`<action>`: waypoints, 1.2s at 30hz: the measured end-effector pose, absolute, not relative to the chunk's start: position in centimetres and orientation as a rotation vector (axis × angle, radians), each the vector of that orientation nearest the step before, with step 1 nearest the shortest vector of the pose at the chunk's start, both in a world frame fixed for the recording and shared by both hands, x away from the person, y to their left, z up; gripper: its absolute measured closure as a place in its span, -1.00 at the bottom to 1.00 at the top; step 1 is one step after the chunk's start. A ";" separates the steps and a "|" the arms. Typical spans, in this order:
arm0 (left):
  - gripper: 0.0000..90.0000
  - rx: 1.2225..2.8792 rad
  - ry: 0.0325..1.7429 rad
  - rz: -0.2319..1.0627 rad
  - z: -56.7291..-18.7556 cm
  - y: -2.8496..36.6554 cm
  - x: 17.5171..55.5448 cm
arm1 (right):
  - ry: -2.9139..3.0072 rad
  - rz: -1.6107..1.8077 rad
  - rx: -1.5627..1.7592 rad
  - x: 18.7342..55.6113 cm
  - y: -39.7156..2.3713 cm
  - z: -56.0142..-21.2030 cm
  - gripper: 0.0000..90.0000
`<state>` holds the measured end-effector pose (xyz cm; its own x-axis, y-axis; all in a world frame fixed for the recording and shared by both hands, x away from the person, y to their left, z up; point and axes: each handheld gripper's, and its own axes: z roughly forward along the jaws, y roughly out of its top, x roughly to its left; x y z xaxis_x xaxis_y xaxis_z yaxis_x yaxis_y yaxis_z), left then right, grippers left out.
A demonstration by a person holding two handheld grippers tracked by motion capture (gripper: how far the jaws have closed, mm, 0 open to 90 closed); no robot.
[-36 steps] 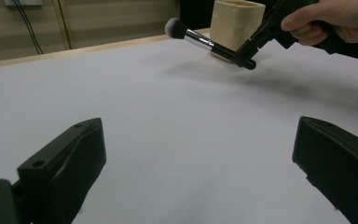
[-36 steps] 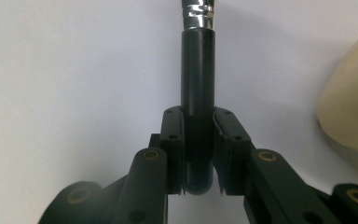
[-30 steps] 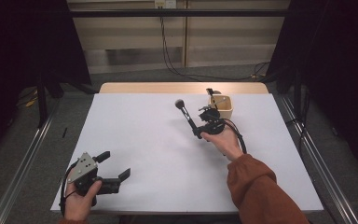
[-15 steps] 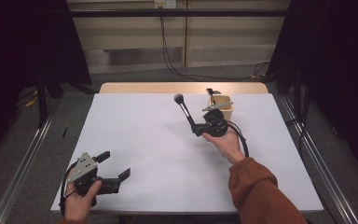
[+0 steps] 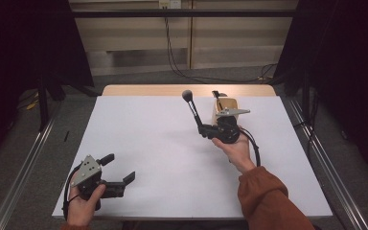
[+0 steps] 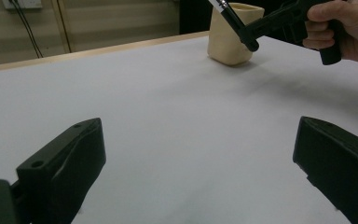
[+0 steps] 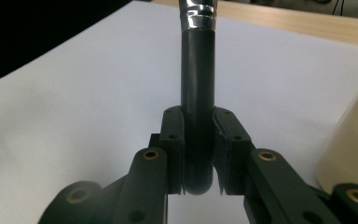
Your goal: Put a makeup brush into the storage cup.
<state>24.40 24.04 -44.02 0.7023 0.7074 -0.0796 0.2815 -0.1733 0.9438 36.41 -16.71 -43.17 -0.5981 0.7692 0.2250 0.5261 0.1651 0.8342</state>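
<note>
The makeup brush point(image 7: 198, 93) head is cut off by the right gripper view's top edge.

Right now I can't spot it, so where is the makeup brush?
In the high view the makeup brush is at the table's far right, clamped in the right claw and raised head-up just left of the beige cup.

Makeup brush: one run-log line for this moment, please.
right gripper: shut on makeup brush | beside beige cup | left gripper: open, idle

White table point(image 5: 148, 129), black cables point(image 5: 172, 52) on floor behind
</note>
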 end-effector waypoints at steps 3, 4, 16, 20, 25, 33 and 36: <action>-0.95 1.737 0.796 0.449 -43.9 24.1 24.6 | 2.167 1.434 1.239 36.1 -17.0 -43.0 0.68; -0.95 1.738 0.794 0.456 -43.8 24.0 24.6 | 2.160 1.447 1.232 35.9 -17.1 -43.0 0.68; -0.95 1.746 0.778 0.459 -42.9 22.8 25.5 | 2.050 1.591 1.152 34.7 -18.6 -42.4 0.68; -0.95 1.745 0.772 0.440 -42.6 22.1 25.9 | 2.023 1.629 1.117 34.4 -18.6 -42.1 0.68; -0.96 1.747 0.750 0.445 -42.0 21.1 26.5 | 2.020 1.645 1.100 33.8 -18.8 -42.4 0.68; -0.96 1.742 0.698 0.415 -40.9 18.7 27.7 | 2.004 1.657 1.093 33.2 -19.6 -42.2 0.68; -0.96 1.751 0.663 0.415 -40.6 17.7 28.0 | 2.008 1.658 1.084 32.8 -19.7 -42.1 0.68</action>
